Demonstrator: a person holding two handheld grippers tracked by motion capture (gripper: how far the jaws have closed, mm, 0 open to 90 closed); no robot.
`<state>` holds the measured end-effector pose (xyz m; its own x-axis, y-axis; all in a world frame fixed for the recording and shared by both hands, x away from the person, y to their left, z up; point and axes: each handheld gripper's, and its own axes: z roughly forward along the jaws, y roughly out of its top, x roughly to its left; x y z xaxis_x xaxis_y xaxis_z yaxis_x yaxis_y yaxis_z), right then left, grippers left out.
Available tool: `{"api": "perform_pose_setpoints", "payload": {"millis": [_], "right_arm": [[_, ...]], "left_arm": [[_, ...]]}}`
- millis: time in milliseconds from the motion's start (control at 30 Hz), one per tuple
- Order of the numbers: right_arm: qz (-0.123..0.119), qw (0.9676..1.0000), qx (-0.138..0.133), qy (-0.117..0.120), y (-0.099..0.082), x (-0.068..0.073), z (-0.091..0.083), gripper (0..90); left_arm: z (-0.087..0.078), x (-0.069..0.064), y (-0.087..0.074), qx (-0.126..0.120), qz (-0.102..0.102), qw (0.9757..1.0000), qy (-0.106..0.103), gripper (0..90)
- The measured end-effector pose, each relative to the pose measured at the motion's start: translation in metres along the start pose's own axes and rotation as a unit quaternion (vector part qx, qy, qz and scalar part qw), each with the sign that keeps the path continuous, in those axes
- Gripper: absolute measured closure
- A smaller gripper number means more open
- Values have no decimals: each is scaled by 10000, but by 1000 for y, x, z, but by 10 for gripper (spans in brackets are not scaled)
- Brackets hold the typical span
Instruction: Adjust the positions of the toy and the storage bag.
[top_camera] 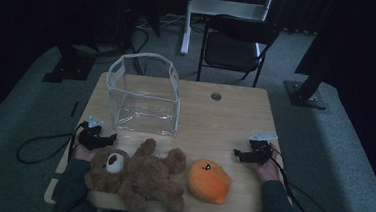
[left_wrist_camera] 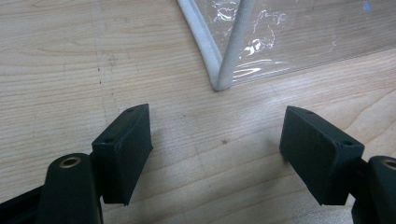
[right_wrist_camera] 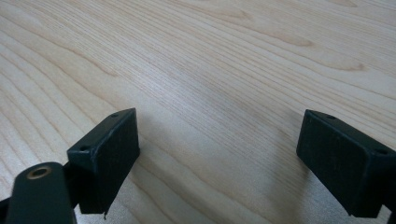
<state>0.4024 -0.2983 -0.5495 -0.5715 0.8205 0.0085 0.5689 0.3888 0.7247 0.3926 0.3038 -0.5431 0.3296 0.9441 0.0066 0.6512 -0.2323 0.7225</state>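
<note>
Left gripper (top_camera: 104,139) near left edge of pale wooden table (top_camera: 225,118), jaws apart, empty, just short of clear plastic box (top_camera: 144,94). Right gripper (top_camera: 241,154) near right edge, jaws apart over bare wood. Brown plush teddy bear (top_camera: 138,175) and orange plush toy (top_camera: 209,180) along front edge.

Teddy bear (top_camera: 138,175) hides the table (top_camera: 225,118) edge (clear box (left_wrist_camera: 280,32) cropped above)

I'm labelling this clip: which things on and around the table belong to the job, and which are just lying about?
In play:
brown plush teddy bear
orange round plush toy
clear plastic box-shaped bag
left gripper, open
right gripper, open

Lying about:
black folding chair
white metal stand
</note>
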Motion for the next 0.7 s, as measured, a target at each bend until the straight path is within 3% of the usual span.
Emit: {"api": "perform_pose_setpoints", "payload": {"millis": [400,700], "right_arm": [[-9,10000,1,2,0,0,0,124],[-5,10000,6,-1,-1,1,-1,125]], "left_arm": [[-1,3,-1,-39,-143,9999,-44,255],[0,0,0,0,-44,10000,59,255]]}}
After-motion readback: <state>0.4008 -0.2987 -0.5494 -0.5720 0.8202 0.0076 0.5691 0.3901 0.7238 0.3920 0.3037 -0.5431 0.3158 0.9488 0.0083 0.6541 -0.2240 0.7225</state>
